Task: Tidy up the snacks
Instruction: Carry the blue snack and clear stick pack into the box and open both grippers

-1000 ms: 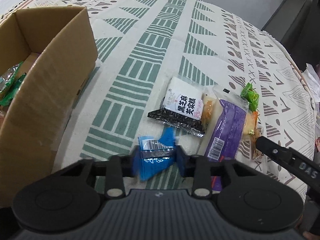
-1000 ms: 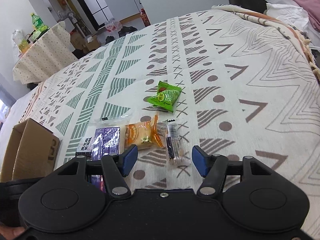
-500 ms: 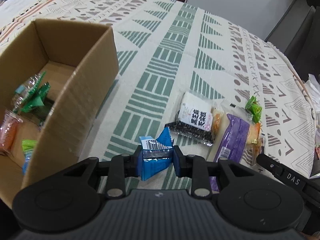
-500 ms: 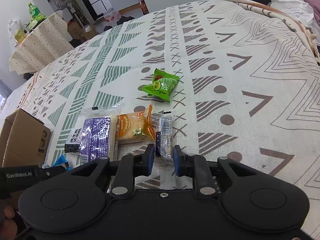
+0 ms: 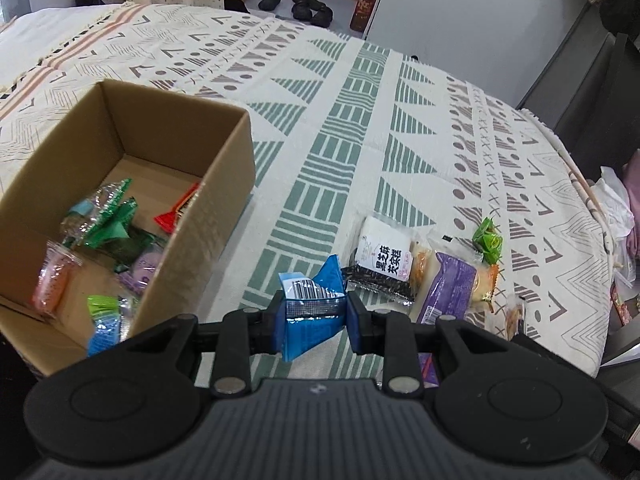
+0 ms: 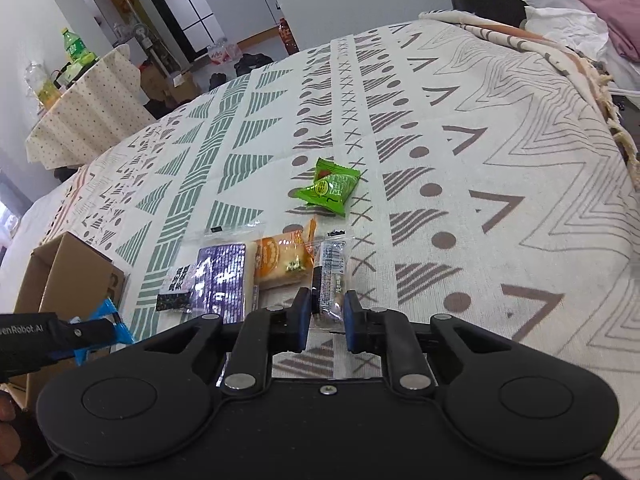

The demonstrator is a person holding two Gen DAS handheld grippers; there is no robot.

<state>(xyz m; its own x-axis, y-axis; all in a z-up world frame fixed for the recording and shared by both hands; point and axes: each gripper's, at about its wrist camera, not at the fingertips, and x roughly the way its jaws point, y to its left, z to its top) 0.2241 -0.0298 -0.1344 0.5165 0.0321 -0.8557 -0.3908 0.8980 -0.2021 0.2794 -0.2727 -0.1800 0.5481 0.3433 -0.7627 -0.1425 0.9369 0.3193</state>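
My left gripper (image 5: 313,311) is shut on a blue snack packet (image 5: 310,308) and holds it above the cloth, just right of the open cardboard box (image 5: 224,200), which holds several wrapped snacks. My right gripper (image 6: 325,316) is shut on a clear-wrapped snack bar (image 6: 330,276) at its near end. Beside it lie an orange cake packet (image 6: 282,260), a purple packet (image 6: 220,280), a black-and-white sesame packet (image 5: 386,258) and a green packet (image 6: 328,188).
A patterned cloth (image 6: 460,160) covers the surface. Its edge drops off at the right in the left wrist view. A dotted-cloth side table (image 6: 88,108) with bottles stands beyond. The box also shows in the right wrist view (image 6: 68,276).
My left gripper closed on the blue packet, lifted it and swung toward the box. My right gripper moved onto the clear-wrapped bar and closed on it.
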